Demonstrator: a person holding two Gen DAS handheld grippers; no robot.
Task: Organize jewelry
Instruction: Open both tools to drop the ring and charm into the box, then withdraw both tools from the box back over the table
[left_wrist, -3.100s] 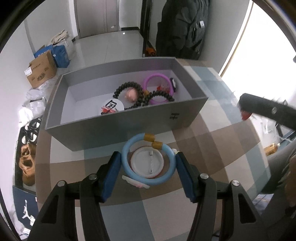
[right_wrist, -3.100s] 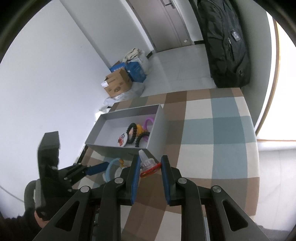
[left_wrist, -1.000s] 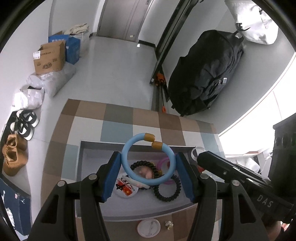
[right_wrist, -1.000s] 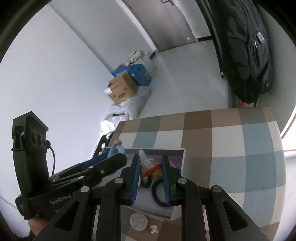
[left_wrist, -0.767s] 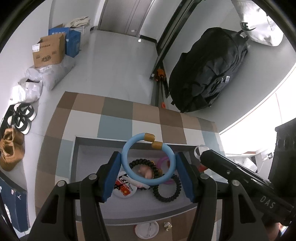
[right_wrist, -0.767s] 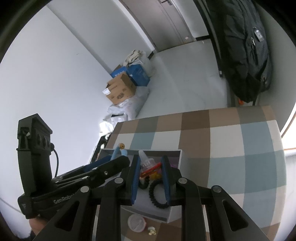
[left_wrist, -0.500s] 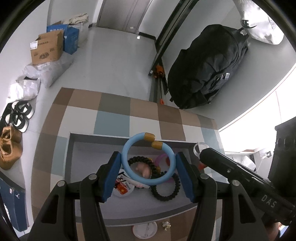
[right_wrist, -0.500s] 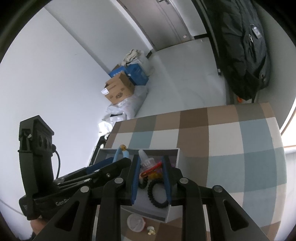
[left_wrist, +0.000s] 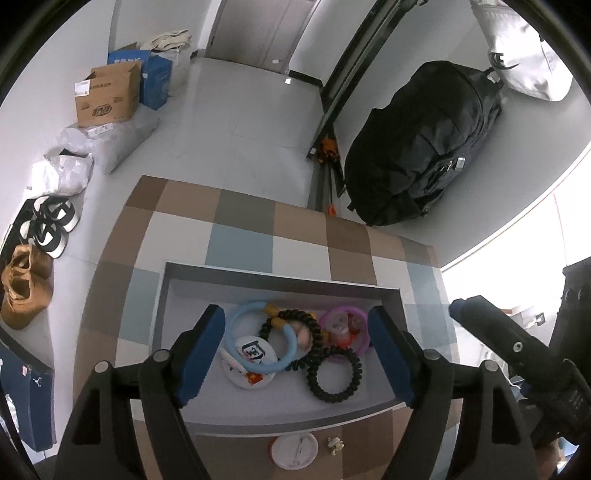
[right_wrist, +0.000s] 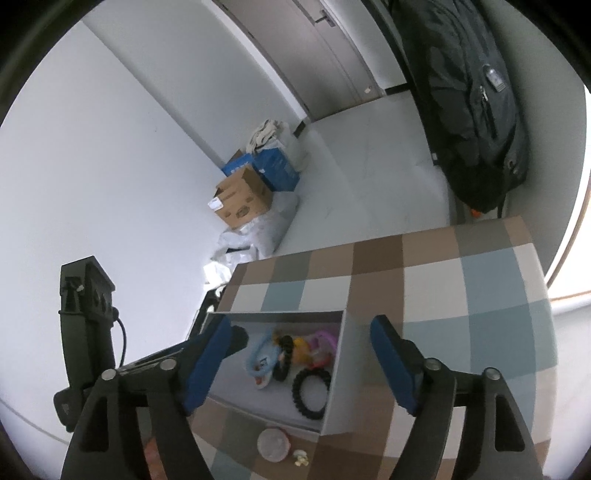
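Both grippers, left (left_wrist: 297, 349) and right (right_wrist: 301, 360), hang spread and empty above the gray box (left_wrist: 280, 275); at six o'clock, the light, rigid round badge (left_wrist: 293, 450) awaits an edge grip.

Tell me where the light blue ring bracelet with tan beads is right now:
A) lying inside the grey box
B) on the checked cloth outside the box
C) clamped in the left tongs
A: the light blue ring bracelet lies inside the grey box, below the open, empty left tongs.
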